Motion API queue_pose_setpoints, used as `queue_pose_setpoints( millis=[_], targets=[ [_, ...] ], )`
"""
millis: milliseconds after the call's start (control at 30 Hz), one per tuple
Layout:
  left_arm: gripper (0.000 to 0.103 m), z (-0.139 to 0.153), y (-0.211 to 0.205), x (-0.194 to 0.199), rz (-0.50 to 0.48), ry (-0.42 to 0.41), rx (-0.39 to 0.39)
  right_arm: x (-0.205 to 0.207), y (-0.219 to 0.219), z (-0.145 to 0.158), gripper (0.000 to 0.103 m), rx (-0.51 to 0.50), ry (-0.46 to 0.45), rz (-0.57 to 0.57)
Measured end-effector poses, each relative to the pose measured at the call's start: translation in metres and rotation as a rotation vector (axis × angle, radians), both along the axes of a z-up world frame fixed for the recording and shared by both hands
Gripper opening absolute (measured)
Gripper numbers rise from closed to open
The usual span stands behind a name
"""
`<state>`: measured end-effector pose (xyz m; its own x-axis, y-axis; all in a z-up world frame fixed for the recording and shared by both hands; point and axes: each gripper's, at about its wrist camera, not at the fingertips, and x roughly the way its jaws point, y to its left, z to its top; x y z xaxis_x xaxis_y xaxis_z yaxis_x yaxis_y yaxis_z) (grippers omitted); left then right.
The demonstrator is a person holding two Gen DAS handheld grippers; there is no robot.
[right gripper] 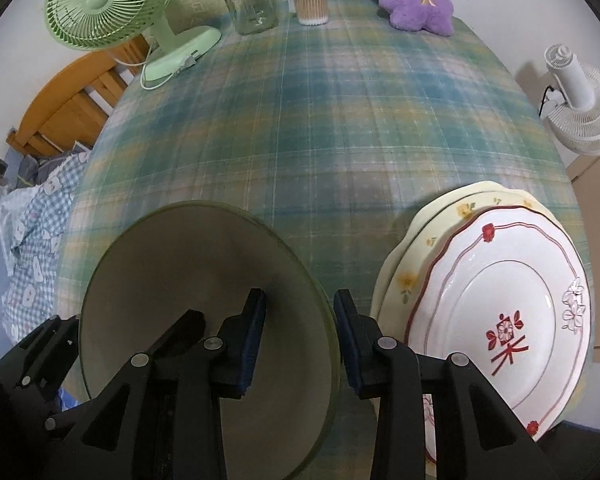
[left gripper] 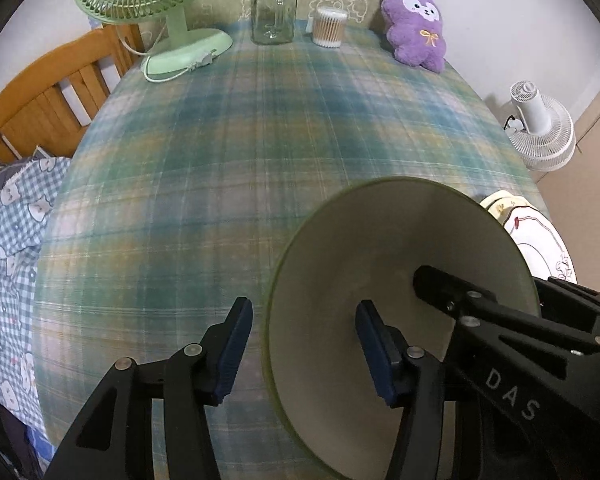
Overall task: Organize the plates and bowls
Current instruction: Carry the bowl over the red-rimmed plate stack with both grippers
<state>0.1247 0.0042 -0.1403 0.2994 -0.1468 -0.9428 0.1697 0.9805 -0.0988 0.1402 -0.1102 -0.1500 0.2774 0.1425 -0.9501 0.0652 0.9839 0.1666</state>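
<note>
Smooth, round, pale-green bowl (left gripper: pixel 384 280) on plaid-clothed surface (left gripper: pixel 228 160), just left of stacked glossy scalloped plates (right gripper: pixel 500 292); left gripper (left gripper: pixel 304 352) angled steeply down, blue pads parted astride near-left rim, not pressing; right gripper (right gripper: pixel 300 336) likewise parted astride right rim, gripping nothing.

Black hand-held gripper (left gripper: pixel 304 344), blue pads (left gripper: pixel 236 350), silver screws.
</note>
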Motion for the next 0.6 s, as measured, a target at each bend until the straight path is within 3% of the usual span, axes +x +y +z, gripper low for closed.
queue_pose_setpoints(
  millis=[333,500,600],
  targets=[
    [0.053,-0.002,0.0,-0.001,0.012,0.01,-0.004,0.0,0.0,-0.003,0.042,0.02,0.0,0.003],
    [0.053,-0.003,0.002,-0.001,0.015,0.012,-0.025,-0.001,-0.008,-0.007,0.045,0.076,0.005,-0.026],
    [0.042,-0.004,0.001,-0.001,0.002,0.015,-0.064,-0.001,-0.01,-0.009,0.045,0.101,0.009,-0.03]
  ],
)
